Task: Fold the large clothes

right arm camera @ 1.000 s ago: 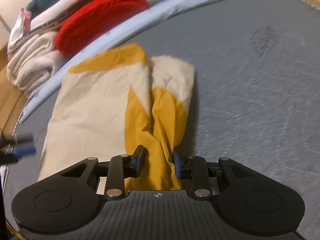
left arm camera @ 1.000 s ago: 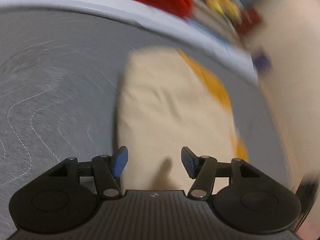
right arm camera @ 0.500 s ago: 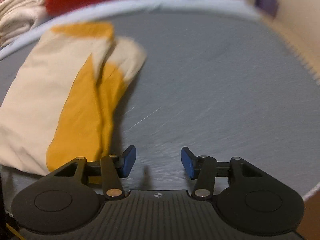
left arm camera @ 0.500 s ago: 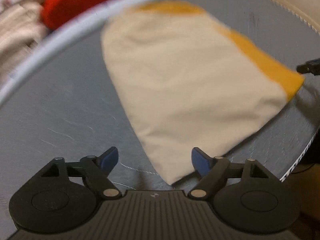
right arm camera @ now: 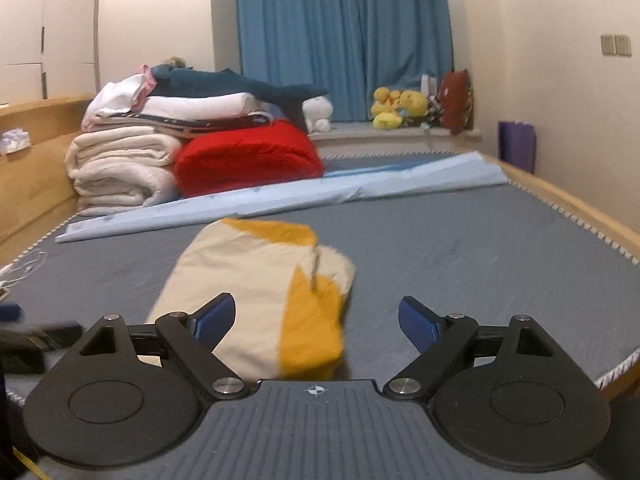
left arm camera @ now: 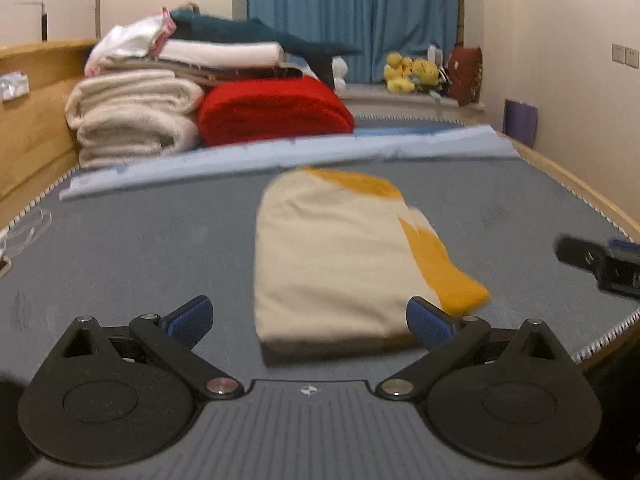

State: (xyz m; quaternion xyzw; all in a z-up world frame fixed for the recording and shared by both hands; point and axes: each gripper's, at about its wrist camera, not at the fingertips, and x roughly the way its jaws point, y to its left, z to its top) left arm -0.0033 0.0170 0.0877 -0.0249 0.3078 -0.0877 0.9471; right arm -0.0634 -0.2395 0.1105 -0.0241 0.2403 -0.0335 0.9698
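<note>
Both sets of tongs are opening wide and hold nothing: the left tongs (left arm camera: pixel 310 316) hang above the near edge of the folded garment (left arm camera: pixel 340 264), the right tongs (right arm camera: pixel 316 318) above its yellow side, pads clear of the cloth. The cream and yellow garment lies folded flat on the grey bed (left arm camera: pixel 132 248), near the front edge. From where I stand the worry is that yellow flap (right arm camera: pixel 310 320): it looks loosely laid and could slip open if a tong brushes it. The bundle also sits close to the mattress edge, so a careless nudge might drag it off. The stacked blankets (left arm camera: pixel 132 116) behind are well apart.
</note>
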